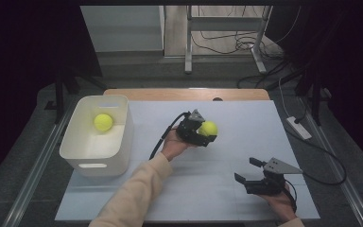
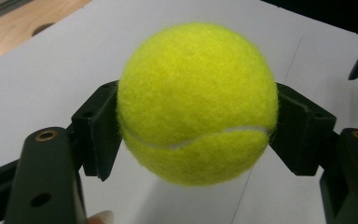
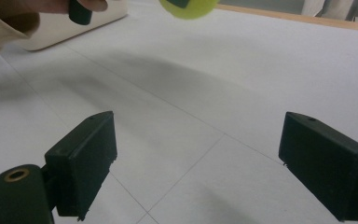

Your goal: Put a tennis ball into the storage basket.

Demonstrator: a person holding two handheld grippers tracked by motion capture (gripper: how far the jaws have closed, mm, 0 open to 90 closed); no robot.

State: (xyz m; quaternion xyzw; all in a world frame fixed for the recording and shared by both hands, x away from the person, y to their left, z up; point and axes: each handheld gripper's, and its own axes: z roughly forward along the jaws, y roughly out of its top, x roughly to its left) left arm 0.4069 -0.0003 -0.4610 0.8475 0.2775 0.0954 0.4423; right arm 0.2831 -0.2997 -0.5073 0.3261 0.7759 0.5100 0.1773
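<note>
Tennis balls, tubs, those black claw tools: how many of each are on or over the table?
Tennis balls: 2, one in the white tub, one clamped in the left gripper
White tub: 1
Grippers: 2, the left gripper and the right gripper
Total: 5

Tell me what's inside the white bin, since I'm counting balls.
One yellow tennis ball lies inside the white bin, toward its far side. The near wall covers a strip of the floor, so anything lying there cannot be seen.
</note>
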